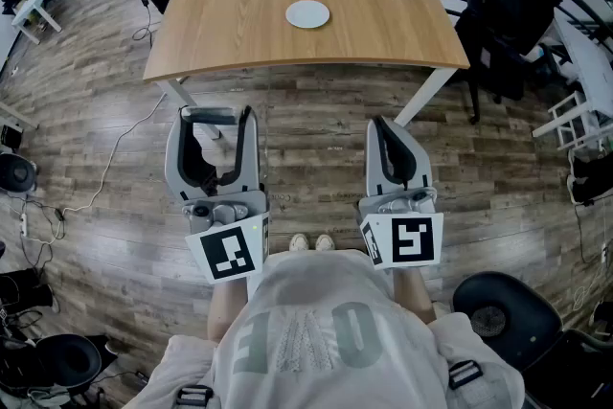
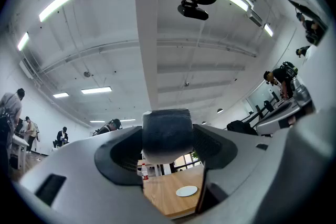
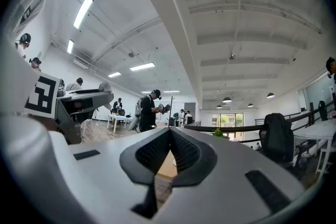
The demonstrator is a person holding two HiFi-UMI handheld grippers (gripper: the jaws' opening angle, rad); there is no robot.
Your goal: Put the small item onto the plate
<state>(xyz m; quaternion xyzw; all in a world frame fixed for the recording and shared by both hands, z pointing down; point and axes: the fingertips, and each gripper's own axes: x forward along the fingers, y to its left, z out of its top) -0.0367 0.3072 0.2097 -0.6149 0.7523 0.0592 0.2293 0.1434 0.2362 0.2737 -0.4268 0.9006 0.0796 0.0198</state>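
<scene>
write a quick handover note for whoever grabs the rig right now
Left gripper: jaws wide, clamped on the dark grey small item, held in the air short of the table.
Right gripper: shut, empty, also short of the table.
Plate: white, nothing on it, near the table's middle, well ahead of both grippers.
Done: item is in the left grip.
Left: step up to the table, bring the item over the plate, set it down, release.

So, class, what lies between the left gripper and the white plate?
In the head view, only wood floor, then bare tabletop, lies between the left gripper, holding a dark block, and the plate.
</scene>
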